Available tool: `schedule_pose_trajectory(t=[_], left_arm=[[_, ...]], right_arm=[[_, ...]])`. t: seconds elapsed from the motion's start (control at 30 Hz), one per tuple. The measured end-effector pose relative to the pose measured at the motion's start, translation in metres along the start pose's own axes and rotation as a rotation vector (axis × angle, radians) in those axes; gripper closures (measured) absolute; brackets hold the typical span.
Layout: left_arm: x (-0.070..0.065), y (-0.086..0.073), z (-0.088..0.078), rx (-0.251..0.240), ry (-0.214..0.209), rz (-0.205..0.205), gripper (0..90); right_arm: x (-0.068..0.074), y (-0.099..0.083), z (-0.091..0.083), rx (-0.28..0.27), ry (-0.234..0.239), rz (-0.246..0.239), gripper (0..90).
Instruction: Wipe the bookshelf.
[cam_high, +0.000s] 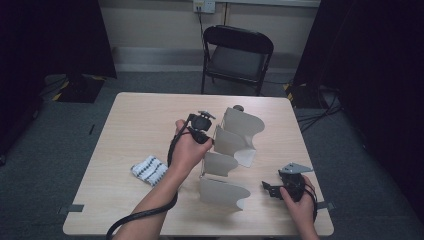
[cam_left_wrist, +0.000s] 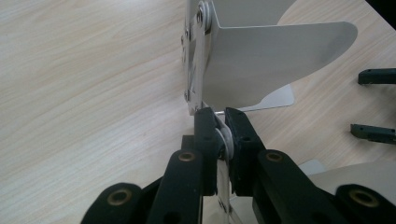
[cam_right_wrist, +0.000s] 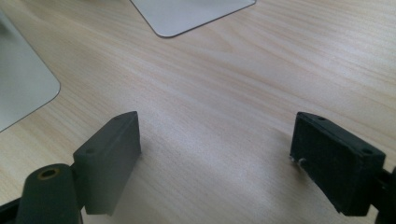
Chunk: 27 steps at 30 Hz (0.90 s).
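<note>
A metal rack (cam_high: 235, 142) of several curved grey plates stands in the middle of the wooden table (cam_high: 140, 120). My left gripper (cam_high: 209, 141) reaches the rack from its left side. In the left gripper view, this gripper (cam_left_wrist: 222, 126) is shut on the rack's thin upright rail (cam_left_wrist: 198, 60), with a pad pressing on each side of it. One curved plate (cam_left_wrist: 271, 60) fans out to the right just beyond the fingertips. My right gripper (cam_high: 267, 189) rests near the table's front right corner, apart from the rack. Its jaws (cam_right_wrist: 215, 144) stand open over bare wood.
A black-and-white striped cloth (cam_high: 149, 170) lies front left of the rack. A black folding chair (cam_high: 237, 55) stands beyond the table's far edge. Two flat plate corners (cam_right_wrist: 191, 16) lie on the wood ahead of the right gripper. Dark curtains flank the room.
</note>
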<state>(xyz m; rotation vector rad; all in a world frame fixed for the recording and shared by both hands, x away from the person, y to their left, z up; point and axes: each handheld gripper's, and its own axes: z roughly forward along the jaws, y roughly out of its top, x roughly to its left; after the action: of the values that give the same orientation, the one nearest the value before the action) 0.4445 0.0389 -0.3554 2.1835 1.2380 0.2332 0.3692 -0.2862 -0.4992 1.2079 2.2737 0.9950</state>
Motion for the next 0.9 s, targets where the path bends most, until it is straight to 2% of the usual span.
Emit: schedule_pose_trajectory(t=[0.13,0.53,0.73,0.9], left_arm=[[-0.001,0.003,-0.003,0.0,-0.005,0.0,84.7],[-0.002,0.01,-0.014,-0.007,0.019,-0.012,85.0],[0.004,0.012,-0.014,-0.012,0.029,-0.038,85.1],[0.015,0.014,-0.018,-0.016,0.056,-0.067,85.1]], right_arm=[[0.0,0.0,0.0,0.001,0.002,-0.001,15.0],[0.0,0.0,0.0,0.001,0.002,0.001,15.0],[0.0,0.0,0.0,0.0,0.002,0.001,15.0],[0.0,0.0,0.0,-0.001,0.002,0.0,15.0]])
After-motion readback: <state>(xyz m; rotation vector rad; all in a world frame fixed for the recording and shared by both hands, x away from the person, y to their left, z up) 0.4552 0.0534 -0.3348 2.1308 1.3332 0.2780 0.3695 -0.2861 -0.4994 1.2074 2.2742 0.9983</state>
